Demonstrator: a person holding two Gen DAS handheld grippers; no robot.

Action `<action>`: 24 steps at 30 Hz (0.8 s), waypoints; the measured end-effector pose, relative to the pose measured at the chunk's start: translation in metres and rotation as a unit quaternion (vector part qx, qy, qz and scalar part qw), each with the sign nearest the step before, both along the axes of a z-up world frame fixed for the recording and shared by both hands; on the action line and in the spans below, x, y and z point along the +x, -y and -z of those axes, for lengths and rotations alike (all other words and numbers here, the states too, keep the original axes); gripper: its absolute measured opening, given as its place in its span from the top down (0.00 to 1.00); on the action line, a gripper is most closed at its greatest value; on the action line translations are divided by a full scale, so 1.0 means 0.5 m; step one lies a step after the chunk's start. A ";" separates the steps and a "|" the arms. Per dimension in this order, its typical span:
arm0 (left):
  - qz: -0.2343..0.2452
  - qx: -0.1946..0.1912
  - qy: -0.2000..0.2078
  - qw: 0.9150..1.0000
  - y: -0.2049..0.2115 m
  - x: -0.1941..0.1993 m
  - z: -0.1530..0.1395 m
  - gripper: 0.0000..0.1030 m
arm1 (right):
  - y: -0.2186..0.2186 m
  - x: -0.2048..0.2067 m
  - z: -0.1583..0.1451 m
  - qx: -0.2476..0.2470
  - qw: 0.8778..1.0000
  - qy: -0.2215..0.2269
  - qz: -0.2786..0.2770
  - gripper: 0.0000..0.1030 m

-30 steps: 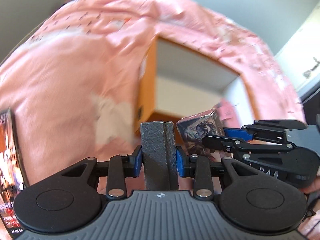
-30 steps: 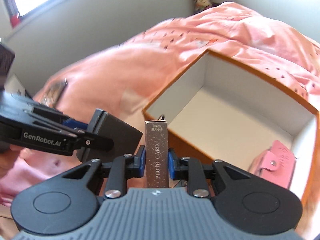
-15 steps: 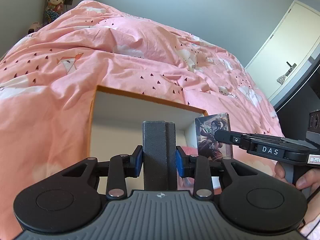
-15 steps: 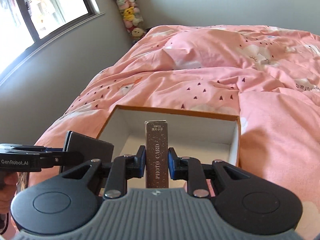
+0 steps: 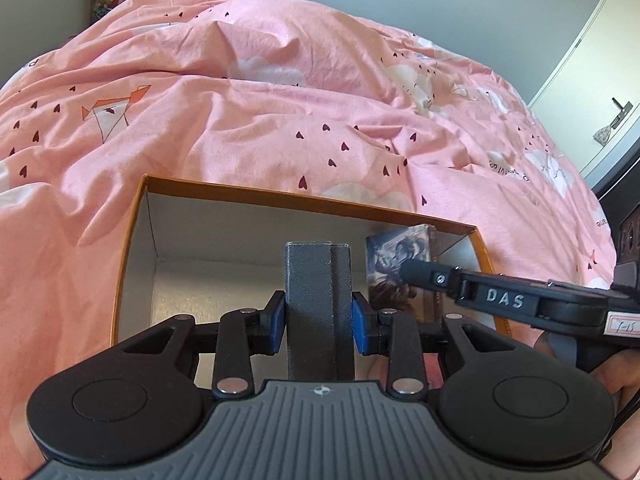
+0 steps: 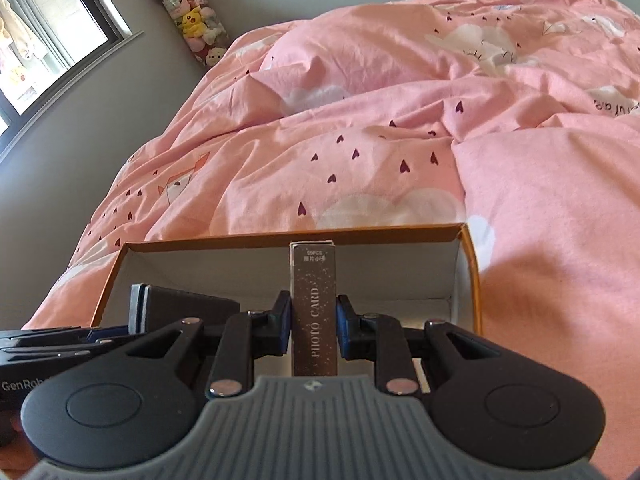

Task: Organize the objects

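Observation:
An open orange box [image 5: 256, 198] with a white inside lies on the pink bed; it also shows in the right wrist view [image 6: 360, 234]. My left gripper [image 5: 319, 322] is shut on a dark grey textured box [image 5: 318, 292], held upright over the orange box's near part. My right gripper [image 6: 313, 326] is shut on a brown "PHOTO CARD" box [image 6: 313, 300], held upright over the orange box's right half. In the left wrist view the photo card box [image 5: 400, 256] and the right gripper's finger [image 5: 424, 274] show at the right. The grey box shows at the left in the right wrist view [image 6: 180, 310].
The pink patterned duvet [image 5: 280, 100] surrounds the orange box on all sides. A column of plush toys [image 6: 188, 12] stands by the grey wall, next to a window [image 6: 40, 28]. A white door [image 5: 600, 92] is at the far right.
Both grippers have swung from a tilted view to level over the orange box and lowered toward it, each still holding its box. The pink wallet seen inside earlier is out of view.

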State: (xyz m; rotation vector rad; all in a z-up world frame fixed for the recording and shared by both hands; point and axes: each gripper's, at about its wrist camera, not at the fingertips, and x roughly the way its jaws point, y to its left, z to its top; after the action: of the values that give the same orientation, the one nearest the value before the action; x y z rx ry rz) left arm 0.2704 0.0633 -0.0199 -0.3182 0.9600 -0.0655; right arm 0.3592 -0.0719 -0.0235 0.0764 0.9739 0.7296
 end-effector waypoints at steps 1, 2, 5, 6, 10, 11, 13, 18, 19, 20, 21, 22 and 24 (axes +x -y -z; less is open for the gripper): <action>0.000 0.000 -0.003 1.000 -0.001 0.006 0.005 0.64 | -0.005 0.005 0.009 -0.002 1.000 -0.004 -0.002 0.77; 0.001 -0.001 -0.006 1.000 -0.001 0.012 0.009 0.64 | -0.010 0.010 0.017 -0.006 1.000 -0.007 -0.003 0.77; 0.002 -0.007 -0.013 1.000 -0.003 0.026 0.024 0.64 | -0.021 0.024 0.038 -0.013 1.000 -0.019 -0.007 0.77; 0.002 -0.009 -0.016 1.000 -0.003 0.031 0.029 0.64 | -0.024 0.029 0.045 -0.016 1.000 -0.024 -0.008 0.77; 0.005 -0.024 -0.025 0.999 0.000 0.042 0.048 0.64 | -0.032 0.044 0.070 -0.028 0.999 -0.029 -0.007 0.77; 0.005 -0.027 -0.028 0.999 0.001 0.044 0.052 0.64 | -0.034 0.048 0.077 -0.034 0.999 -0.031 -0.006 0.77; 0.007 -0.027 -0.031 0.999 0.006 0.046 0.058 0.64 | -0.046 0.046 0.085 -0.069 0.998 -0.012 -0.008 0.77; 0.011 -0.040 -0.042 0.998 0.013 0.049 0.074 0.64 | -0.058 0.032 0.085 -0.102 0.994 0.023 -0.027 0.69; 0.011 -0.042 -0.043 0.998 0.015 0.050 0.077 0.64 | -0.054 0.033 0.078 -0.101 0.994 0.025 -0.025 0.69; 0.011 -0.042 -0.045 0.998 0.016 0.051 0.079 0.64 | -0.050 0.033 0.070 -0.104 0.994 0.031 -0.024 0.69; 0.011 -0.043 -0.046 0.998 0.019 0.051 0.082 0.64 | -0.048 0.032 0.062 -0.110 0.993 0.039 -0.025 0.69; 0.012 -0.044 -0.047 0.998 0.020 0.052 0.084 0.64 | -0.047 0.029 0.054 -0.118 0.991 0.050 -0.028 0.70; 0.013 -0.050 -0.049 0.997 0.023 0.054 0.087 0.64 | -0.051 0.020 0.043 -0.144 0.986 0.077 -0.045 0.75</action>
State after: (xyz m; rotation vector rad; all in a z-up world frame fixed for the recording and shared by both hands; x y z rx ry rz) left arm 0.2976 0.0520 -0.0636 -0.4036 1.0599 -0.1223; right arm 0.3695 -0.0463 -0.0448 -0.2746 0.9293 0.6604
